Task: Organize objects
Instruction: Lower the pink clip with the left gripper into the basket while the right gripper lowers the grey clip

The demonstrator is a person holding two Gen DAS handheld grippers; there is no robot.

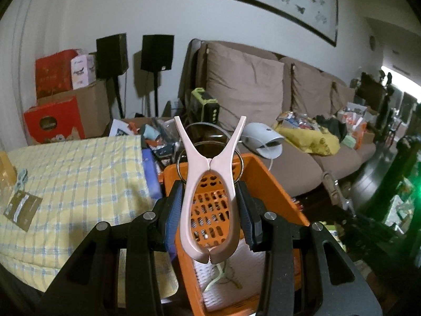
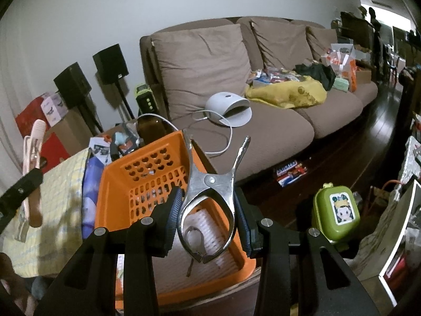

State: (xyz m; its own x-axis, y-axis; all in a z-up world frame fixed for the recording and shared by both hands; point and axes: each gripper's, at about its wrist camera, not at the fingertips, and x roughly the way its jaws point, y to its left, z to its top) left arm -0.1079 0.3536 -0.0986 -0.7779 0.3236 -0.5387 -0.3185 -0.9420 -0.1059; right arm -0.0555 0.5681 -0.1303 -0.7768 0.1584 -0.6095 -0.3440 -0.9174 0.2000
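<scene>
- Left gripper (image 1: 210,210) clasped a pink clip (image 1: 210,197), long axis upright, directly above the orange basket (image 1: 276,192).
- Right gripper (image 2: 206,216) clasped a metal clip (image 2: 210,194), likewise over the basket.

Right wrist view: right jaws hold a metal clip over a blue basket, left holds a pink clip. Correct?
Not quite: the basket is orange, not blue, as the right wrist view shows. The rest holds: right gripper shut on the metal clip, left gripper on the pink clip.
</scene>
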